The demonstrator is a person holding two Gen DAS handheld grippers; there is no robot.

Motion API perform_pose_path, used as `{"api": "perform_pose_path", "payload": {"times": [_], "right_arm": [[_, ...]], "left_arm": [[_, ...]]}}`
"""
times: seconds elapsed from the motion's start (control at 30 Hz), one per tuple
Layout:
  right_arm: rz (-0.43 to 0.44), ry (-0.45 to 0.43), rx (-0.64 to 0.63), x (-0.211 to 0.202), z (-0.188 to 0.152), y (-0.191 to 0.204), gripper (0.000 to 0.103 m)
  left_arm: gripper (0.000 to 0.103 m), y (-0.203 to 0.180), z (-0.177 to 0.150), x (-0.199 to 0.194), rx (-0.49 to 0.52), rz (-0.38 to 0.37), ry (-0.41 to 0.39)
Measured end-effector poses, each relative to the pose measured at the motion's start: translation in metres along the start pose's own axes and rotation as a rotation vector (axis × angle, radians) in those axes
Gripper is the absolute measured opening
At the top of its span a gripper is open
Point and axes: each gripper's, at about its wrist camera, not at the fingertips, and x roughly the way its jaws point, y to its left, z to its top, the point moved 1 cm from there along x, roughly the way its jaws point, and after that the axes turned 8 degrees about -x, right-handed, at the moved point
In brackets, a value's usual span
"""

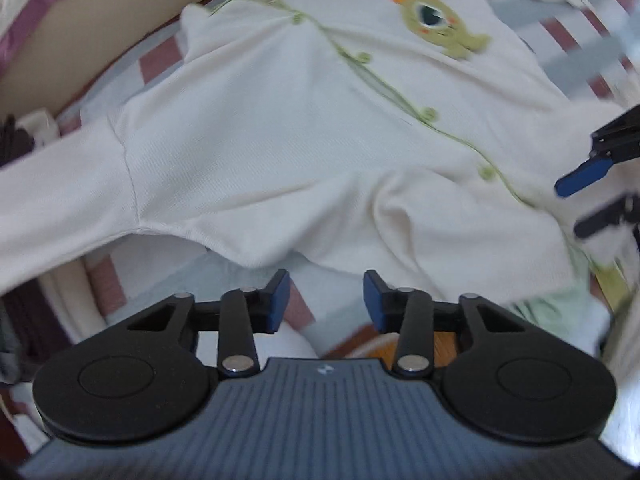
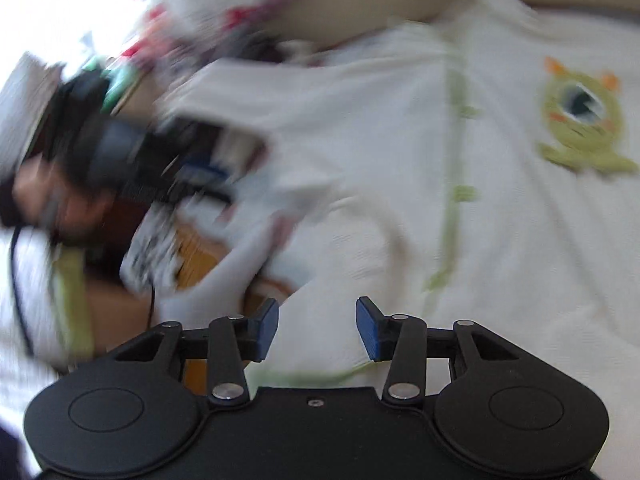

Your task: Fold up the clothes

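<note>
A: Where is the garment [image 1: 280, 136] lying relative to the left tongs [image 1: 326, 300]?

B: It is spreading above them in the left wrist view, filling the middle of the frame; its nearest hem is sagging just above the two blue pads, which are standing partly apart with nothing between them.

A: And its long axis?

B: The green button placket [image 1: 384, 84] is running diagonally from the upper left toward the lower right of that frame; one sleeve [image 1: 60, 196] is trailing off to the left edge.

A: Which tongs are nearer?

B: I am judging both close; the right tongs [image 2: 318, 330] are hovering over the lower edge of the cloth in the right wrist view, their pads parted and gripping nothing; they are also showing at the right edge of the left view, beside the placket's lower end.

A: How is the garment looking?

B: It is a cream knit top with green buttons and a green one-eyed monster patch [image 1: 436, 24] with orange horns; it is lying front up on a checked bed cover [image 1: 160, 60], rumpled and sagging near the hem, so not yet folded; the right view is blurring heavily on its left side, so I cannot tell much there.
</note>
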Motion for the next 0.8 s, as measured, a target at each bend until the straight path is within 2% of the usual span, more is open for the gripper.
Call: {"api": "perform_pose_path", "payload": {"times": [0.07, 0.17, 0.2, 0.23, 0.27, 0.33, 0.53, 0.67, 0.8], "right_arm": [[-0.022, 0.051, -0.196, 0.013, -0.002, 0.031, 0.069], [-0.150, 0.152, -0.450, 0.050, 0.002, 0.055, 0.067], [-0.194, 0.186, -0.504, 0.063, 0.003, 0.056, 0.046], [-0.204, 0.208, -0.496, 0.071, 0.009, 0.048, 0.023], [-0.201, 0.225, -0.467, 0.076, 0.015, 0.037, 0.005], [-0.206, 0.160, -0.342, 0.067, 0.034, 0.003, 0.004], [-0.414, -0.062, -0.086, 0.018, 0.077, -0.097, 0.005], [-0.563, -0.139, -0.027, 0.002, 0.082, -0.135, 0.005], [-0.584, -0.144, 0.064, 0.001, 0.077, -0.160, 0.005]], "left_arm": [[0.037, -0.014, -0.003, -0.012, 0.048, -0.008, -0.047], [0.037, -0.030, -0.008, -0.016, 0.077, -0.051, -0.137], [0.037, -0.034, -0.010, -0.015, 0.078, -0.071, -0.170], [0.037, -0.037, -0.011, -0.008, 0.070, -0.096, -0.183], [0.037, -0.038, -0.012, 0.000, 0.058, -0.118, -0.181], [0.037, -0.039, -0.013, 0.018, 0.033, -0.164, -0.163], [0.041, -0.047, -0.010, 0.045, 0.037, -0.267, -0.175], [0.041, -0.045, -0.002, 0.069, -0.019, -0.319, -0.164], [0.041, -0.046, 0.007, 0.101, -0.106, -0.389, -0.127]]}}
